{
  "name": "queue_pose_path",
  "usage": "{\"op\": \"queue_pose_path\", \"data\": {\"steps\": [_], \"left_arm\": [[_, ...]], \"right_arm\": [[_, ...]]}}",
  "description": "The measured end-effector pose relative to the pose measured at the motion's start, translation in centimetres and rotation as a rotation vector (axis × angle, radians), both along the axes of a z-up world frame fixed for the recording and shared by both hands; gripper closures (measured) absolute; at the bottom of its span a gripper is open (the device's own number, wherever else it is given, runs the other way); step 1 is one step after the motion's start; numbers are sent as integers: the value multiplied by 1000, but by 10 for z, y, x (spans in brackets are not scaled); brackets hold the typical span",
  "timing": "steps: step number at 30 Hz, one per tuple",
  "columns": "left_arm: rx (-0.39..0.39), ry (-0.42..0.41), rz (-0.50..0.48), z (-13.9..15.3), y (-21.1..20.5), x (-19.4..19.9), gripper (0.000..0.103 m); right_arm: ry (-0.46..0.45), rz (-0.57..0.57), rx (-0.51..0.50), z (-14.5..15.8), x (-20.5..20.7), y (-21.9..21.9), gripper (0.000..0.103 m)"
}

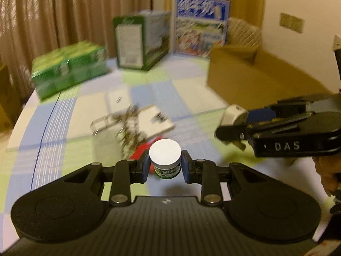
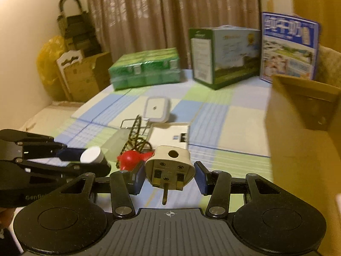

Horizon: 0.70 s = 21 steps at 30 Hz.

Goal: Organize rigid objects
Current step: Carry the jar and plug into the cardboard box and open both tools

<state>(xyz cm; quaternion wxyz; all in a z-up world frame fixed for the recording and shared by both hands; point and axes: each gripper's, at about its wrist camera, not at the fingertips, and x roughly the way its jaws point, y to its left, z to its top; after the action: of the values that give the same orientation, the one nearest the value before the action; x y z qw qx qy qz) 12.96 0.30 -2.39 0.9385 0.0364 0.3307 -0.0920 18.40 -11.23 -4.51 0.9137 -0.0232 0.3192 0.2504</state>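
While my left gripper is closed on a small jar with a white lid, its blue pads pressed to either side of the green label, I hold it raised above the checked cloth of the counter. In that view a green pack lies at the far left, then a green carton stands upright, then a blue carton, and a brown box sits open at the right. Nearer, a white plate and a tangle of braided cable lie blurred in the middle of the cloth, with a red thing just behind the jar. My right gripper comes in from the right edge, level with the jar and apart from it, with something white in its tip. In the right wrist view my left gripper shows at the left with the jar's white lid turned toward me. Beside it lie the red thing and the cable, and behind them a lidded container and the plate. My right gripper holds a cream plug, pins facing the camera; the left pad touches its side, while a sliver of gap shows at the right pad, so the jaws stand about a plug's width apart. The brown box rises just to the right.
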Motion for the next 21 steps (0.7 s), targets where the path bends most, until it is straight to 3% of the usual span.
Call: {"op": "queue_pose_path", "data": {"steps": [6,12,16,21], "left_arm": [[-23,-50,-116,45,-49,2,77],[-54,-89,-232,81,-114,16,77],[-57,-78,-303,87,-158,34,77],[-48,-33,-371,76,-199,58,77]], "right_arm": [[-33,-114,30,62,-24,-70,58],[-36,-318,80,108,-28,-161,58],[-23,-396,72,112,-24,-202,57],[38,-405,51,94,-10,-225,57]]}}
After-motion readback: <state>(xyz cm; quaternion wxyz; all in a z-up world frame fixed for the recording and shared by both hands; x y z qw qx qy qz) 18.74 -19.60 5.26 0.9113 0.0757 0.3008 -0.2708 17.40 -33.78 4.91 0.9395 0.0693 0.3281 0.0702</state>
